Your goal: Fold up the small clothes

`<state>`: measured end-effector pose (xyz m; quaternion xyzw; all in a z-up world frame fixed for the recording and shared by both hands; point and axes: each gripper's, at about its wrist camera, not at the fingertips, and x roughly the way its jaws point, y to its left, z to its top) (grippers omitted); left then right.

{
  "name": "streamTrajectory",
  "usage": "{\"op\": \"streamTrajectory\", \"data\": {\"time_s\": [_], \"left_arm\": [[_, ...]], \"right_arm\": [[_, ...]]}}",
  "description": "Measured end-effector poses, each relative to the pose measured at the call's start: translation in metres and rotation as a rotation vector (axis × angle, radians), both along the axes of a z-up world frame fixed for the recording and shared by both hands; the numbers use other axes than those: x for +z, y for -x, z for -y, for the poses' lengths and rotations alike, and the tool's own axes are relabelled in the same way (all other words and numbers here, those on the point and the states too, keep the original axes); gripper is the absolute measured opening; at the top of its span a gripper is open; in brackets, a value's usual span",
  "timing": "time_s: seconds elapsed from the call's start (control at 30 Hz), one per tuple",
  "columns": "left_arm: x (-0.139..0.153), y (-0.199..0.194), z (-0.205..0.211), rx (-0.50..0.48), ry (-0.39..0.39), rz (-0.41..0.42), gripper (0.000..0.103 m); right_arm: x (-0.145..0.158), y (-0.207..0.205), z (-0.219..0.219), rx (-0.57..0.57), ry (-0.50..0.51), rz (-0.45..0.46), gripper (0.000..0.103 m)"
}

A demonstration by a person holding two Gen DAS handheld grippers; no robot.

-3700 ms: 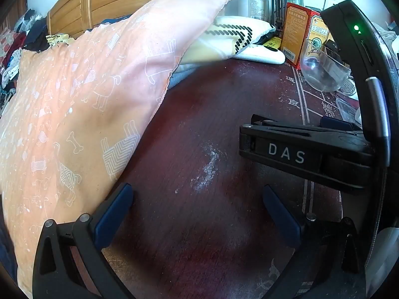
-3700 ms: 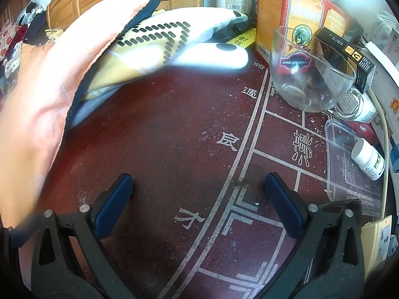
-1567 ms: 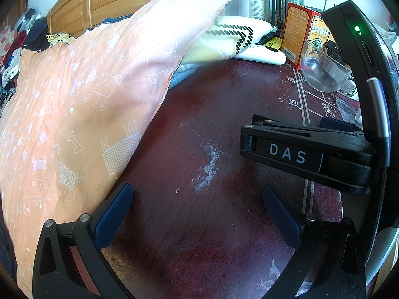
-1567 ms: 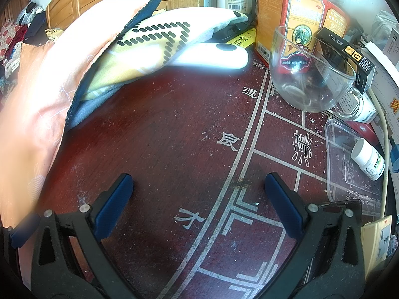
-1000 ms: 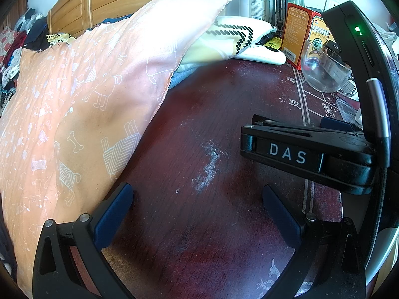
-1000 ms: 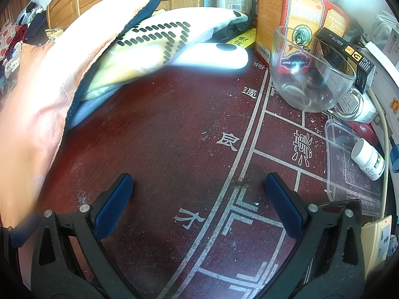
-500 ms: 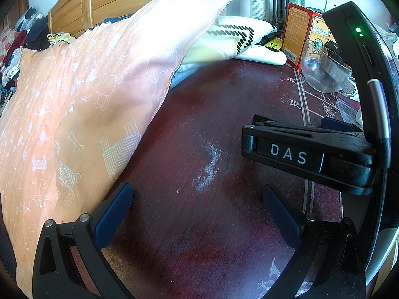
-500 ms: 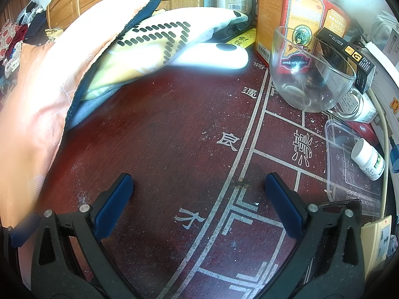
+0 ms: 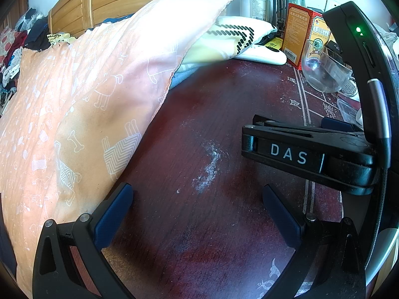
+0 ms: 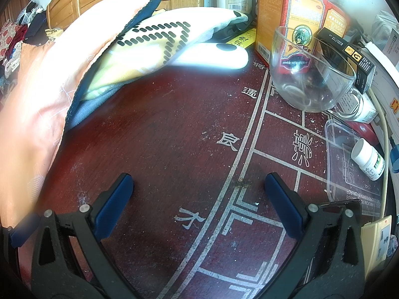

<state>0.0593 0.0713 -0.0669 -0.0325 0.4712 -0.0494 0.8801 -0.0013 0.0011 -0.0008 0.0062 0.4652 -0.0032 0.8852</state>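
- The left gripper (image 9: 197,199) is held with its fingers spread wide above the bare red table (image 9: 199,124); nothing is pinched between them.
- The right gripper (image 10: 199,189) is likewise spread and empty, hovering over the white board lines printed on the tabletop.
- No small garment is laid out between the fingers of either gripper. The nearest cloth is the orange pillow (image 9: 87,99) along the left edge, with a yellow patterned cushion (image 10: 149,47) tucked behind it; whether any clothing lies among them cannot be told. A pile of clothes (image 9: 15,47) is seen far off at the upper left.
- Folding is judged not yet begun, since no garment has been brought to the table.
- A wrong grasp is the first risk: the pillow sits just beside the left gripper's left finger and could be pinched in place of a garment.
- The glass cup (image 10: 311,74) stands near the right gripper's reach; a wide sweep could knock it into the orange boxes (image 10: 296,17) behind it.
- The pill bottle (image 10: 369,159) and clear lid (image 10: 349,154) at the right could be dragged along by spreading cloth.
- Dust on the tabletop could be picked up by any garment laid there.
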Motion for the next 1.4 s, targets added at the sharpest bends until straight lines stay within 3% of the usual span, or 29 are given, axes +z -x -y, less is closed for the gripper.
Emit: {"op": "streamTrajectory", "data": {"time_s": [0.9,1.4], "left_arm": [[0.0022,0.0024,-0.0076,0.022,0.003,0.035,0.103],[0.0023,0.0026,-0.0082,0.017,0.002,0.011,0.103]], "right_arm": [[0.0,0.0,0.0,0.0,0.0,0.0,0.103],[0.0,-0.0002,0.0001,0.0,0.0,0.0,0.103]]}}
